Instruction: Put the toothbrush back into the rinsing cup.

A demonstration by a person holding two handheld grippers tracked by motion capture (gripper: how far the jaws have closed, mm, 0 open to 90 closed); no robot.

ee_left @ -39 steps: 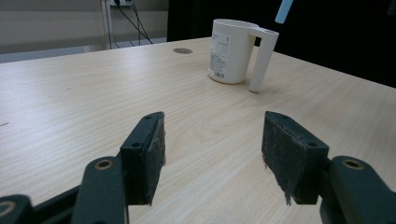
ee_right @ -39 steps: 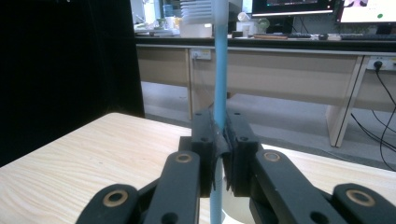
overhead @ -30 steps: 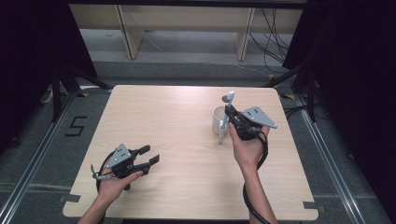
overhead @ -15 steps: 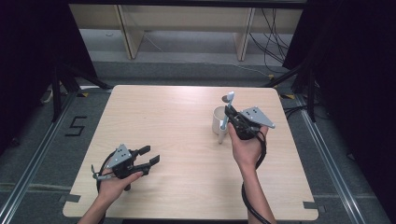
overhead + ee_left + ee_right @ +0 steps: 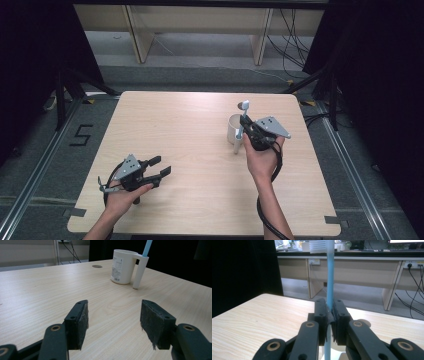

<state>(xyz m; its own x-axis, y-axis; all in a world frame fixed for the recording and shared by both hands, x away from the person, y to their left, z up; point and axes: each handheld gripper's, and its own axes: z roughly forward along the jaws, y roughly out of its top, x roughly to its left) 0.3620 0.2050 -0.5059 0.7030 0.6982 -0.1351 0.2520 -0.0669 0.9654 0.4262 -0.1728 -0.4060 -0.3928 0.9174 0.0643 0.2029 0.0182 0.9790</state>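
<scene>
My right gripper (image 5: 329, 315) clamps the light, stiff, slippery toothbrush (image 5: 330, 277) mid-handle, upright beside the white cup (image 5: 234, 129) on the tabletop (image 5: 190, 125), while my left gripper (image 5: 113, 322) rests apart, empty.

- Cup (image 5: 234, 129) stands on table (image 5: 190, 125), right of centre, toward far edge.
- Toothbrush (image 5: 240, 125) upright just right of cup, at its handle.
- Right gripper (image 5: 246, 131) beside cup; left gripper (image 5: 162, 167) well apart, near-left.
</scene>
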